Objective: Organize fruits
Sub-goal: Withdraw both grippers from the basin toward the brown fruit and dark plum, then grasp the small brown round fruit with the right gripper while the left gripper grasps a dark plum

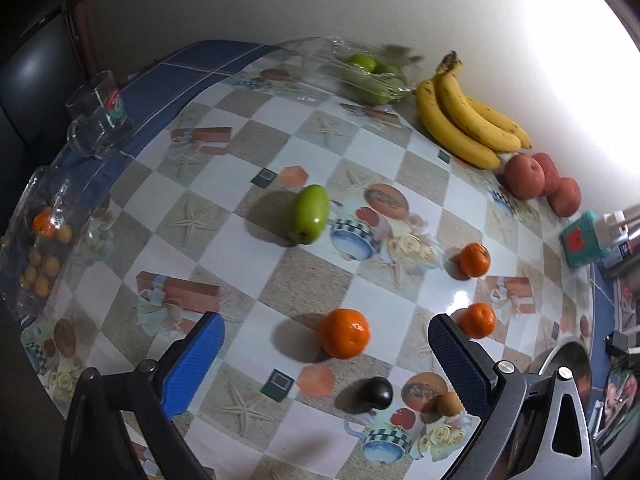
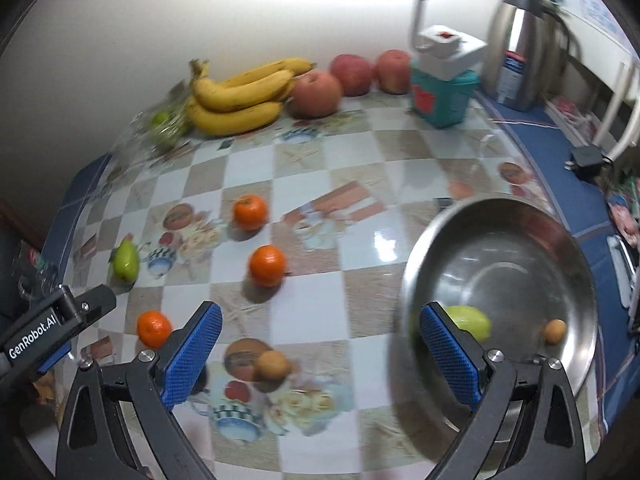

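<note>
The left gripper (image 1: pixel 326 354) is held wide open over the glossy checked tablecloth (image 1: pixel 256 240), nothing gripped; a round orange tangerine (image 1: pixel 344 333) is framed between its blue-padded fingers (image 1: pixel 192 364), not touched. A second tangerine (image 1: pixel 476 320) is seen just beside the right finger, a third (image 1: pixel 474 259) farther off. An oval green fruit (image 1: pixel 310 219) is laid mid-table. A small dark round fruit (image 1: pixel 376 394) and a small brown round fruit (image 1: pixel 448 403) are placed near the gripper. Yellow bananas (image 1: pixel 468 118) and red apples (image 1: pixel 524 182) are lined along the white wall, next to a clear plastic tray of green fruit (image 1: pixel 372 74).

The right gripper (image 2: pixel 320 344) is also spread wide and empty. A shiny steel bowl (image 2: pixel 520 240) is seen at its right finger; a green fruit (image 2: pixel 470 322) and a small brown fruit (image 2: pixel 555 331) are held in it.
</note>
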`<state>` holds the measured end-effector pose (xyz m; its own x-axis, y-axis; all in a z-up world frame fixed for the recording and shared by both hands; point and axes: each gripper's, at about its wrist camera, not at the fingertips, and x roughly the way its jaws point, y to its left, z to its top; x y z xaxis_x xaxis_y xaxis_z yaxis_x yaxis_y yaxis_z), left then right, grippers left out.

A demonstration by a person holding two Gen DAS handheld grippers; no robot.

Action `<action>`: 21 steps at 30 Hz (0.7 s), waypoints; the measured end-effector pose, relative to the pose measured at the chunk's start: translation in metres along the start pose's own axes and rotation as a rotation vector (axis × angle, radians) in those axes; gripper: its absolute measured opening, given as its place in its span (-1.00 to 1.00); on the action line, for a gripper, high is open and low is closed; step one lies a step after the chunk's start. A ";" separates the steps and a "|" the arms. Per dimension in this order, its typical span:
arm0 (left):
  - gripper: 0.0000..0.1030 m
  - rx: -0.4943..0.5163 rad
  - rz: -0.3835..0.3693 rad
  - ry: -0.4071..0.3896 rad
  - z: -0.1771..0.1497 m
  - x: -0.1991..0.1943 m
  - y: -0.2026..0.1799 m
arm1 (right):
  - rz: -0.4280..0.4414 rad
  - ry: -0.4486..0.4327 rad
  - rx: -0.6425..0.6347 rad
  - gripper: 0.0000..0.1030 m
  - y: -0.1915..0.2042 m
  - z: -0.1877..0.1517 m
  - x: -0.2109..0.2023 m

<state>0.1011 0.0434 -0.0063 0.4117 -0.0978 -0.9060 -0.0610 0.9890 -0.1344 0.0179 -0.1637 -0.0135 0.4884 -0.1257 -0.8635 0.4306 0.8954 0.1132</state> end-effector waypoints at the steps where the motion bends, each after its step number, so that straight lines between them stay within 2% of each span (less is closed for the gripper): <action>1: 1.00 -0.002 0.005 0.004 0.001 0.002 0.002 | 0.009 0.008 -0.010 0.93 0.005 0.000 0.002; 5: 1.00 -0.011 -0.016 0.066 -0.003 0.015 0.001 | 0.032 0.048 -0.083 0.92 0.025 -0.004 0.016; 8: 1.00 -0.013 -0.020 0.107 -0.005 0.027 -0.003 | 0.051 0.102 -0.088 0.89 0.026 -0.010 0.030; 10: 1.00 -0.004 -0.021 0.129 -0.008 0.034 -0.007 | 0.069 0.134 -0.085 0.68 0.025 -0.013 0.038; 14: 1.00 -0.001 -0.033 0.170 -0.013 0.044 -0.012 | 0.074 0.219 -0.074 0.56 0.021 -0.021 0.057; 16: 1.00 0.008 -0.031 0.183 -0.015 0.048 -0.016 | 0.087 0.248 -0.059 0.35 0.017 -0.025 0.064; 21: 1.00 0.031 -0.030 0.216 -0.020 0.057 -0.023 | 0.101 0.273 -0.058 0.28 0.016 -0.029 0.070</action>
<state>0.1078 0.0131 -0.0626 0.2083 -0.1454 -0.9672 -0.0225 0.9879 -0.1534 0.0371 -0.1457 -0.0866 0.3006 0.0775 -0.9506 0.3422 0.9215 0.1834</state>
